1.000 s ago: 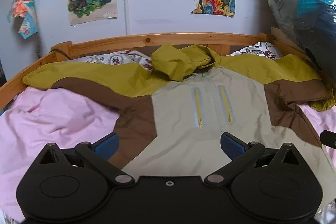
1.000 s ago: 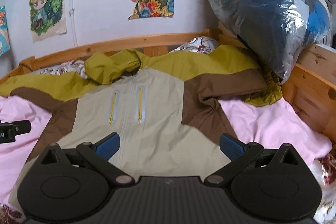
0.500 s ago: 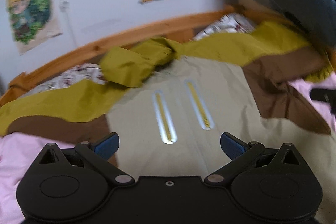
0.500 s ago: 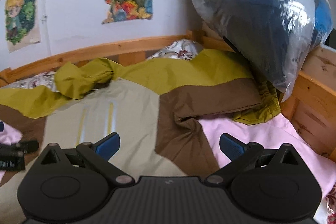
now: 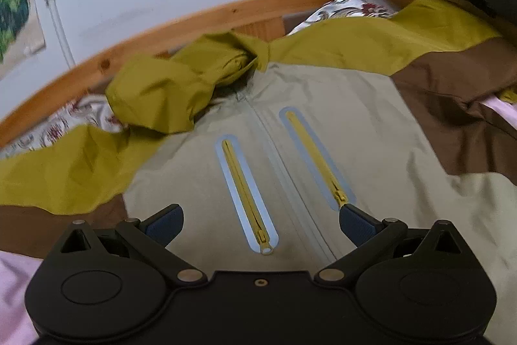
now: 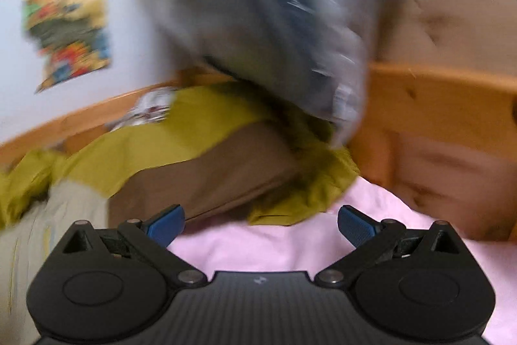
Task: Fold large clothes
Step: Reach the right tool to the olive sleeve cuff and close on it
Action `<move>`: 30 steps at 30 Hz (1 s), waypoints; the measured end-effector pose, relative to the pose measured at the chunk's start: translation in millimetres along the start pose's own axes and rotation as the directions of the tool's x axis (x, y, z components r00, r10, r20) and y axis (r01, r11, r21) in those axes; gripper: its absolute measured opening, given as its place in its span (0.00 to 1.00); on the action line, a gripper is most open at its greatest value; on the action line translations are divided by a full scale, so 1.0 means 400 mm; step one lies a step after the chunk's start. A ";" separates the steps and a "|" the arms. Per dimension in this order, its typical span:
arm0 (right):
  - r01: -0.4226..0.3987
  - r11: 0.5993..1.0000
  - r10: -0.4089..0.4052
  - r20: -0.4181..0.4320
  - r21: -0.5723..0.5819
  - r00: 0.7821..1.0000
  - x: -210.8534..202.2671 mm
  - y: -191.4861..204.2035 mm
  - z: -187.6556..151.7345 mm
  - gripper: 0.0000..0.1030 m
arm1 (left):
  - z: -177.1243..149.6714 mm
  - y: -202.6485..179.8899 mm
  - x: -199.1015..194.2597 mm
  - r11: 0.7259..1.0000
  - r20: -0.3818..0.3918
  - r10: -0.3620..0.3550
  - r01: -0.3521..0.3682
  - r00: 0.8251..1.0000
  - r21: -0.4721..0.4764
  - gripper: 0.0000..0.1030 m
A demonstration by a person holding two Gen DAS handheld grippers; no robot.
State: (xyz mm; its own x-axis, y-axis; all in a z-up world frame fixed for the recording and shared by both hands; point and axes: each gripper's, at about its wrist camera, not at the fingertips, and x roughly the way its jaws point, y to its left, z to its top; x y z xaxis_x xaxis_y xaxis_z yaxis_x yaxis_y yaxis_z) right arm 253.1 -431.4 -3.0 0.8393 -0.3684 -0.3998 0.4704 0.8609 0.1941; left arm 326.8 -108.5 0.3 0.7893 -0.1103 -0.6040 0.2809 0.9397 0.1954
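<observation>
Two tools are in play, and both stand wide apart at the fingers with nothing between them. The left tool [image 5: 261,223] hangs over the beige chest of the jacket [image 5: 323,125], its gap straddling the centre zip [image 5: 278,164] and the lower end of one yellow pocket zip [image 5: 245,193]. The right tool [image 6: 261,223] is over bare pink sheet [image 6: 258,248], with the jacket's right sleeve [image 6: 210,177] just ahead of its fingertips, its crumpled olive cuff [image 6: 303,199] nearest.

The jacket lies front-up and spread flat, hood [image 5: 168,92] toward the headboard [image 5: 200,18], so its long axis runs away from the tools while the sleeves reach out sideways. The right sleeve therefore lies across the right tool's line, and that hand looks much the nearer to take it.

Beyond is the wooden bed frame [image 6: 436,86]; a clear bag of clothes [image 6: 274,21] sits over the sleeve's far end, leaving little room there. That view is motion-blurred.
</observation>
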 end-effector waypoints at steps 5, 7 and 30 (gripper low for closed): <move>-0.003 0.984 -0.006 0.047 0.180 0.999 0.061 -0.071 0.030 1.00 | -0.006 0.035 0.068 0.995 -0.014 -0.035 0.033 0.999 -0.091 0.99; 0.004 0.970 -0.028 0.093 0.244 0.995 0.068 -0.086 0.036 0.99 | -0.014 0.044 0.081 0.993 -0.012 -0.041 0.039 0.999 -0.115 0.99; 0.133 0.987 -0.150 0.239 0.086 0.959 0.202 0.060 0.020 0.07 | -0.060 0.071 0.104 0.981 -0.034 -0.084 0.076 0.996 -0.176 0.99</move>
State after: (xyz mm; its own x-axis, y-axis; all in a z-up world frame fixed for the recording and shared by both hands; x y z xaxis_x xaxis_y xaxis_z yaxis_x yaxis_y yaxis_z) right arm 334.2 -443.1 -23.5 0.8000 -0.5662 -0.1985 0.5992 0.7710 0.2156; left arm 354.4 -78.7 -37.6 0.7439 -0.1774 -0.6443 0.2396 0.9708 0.0093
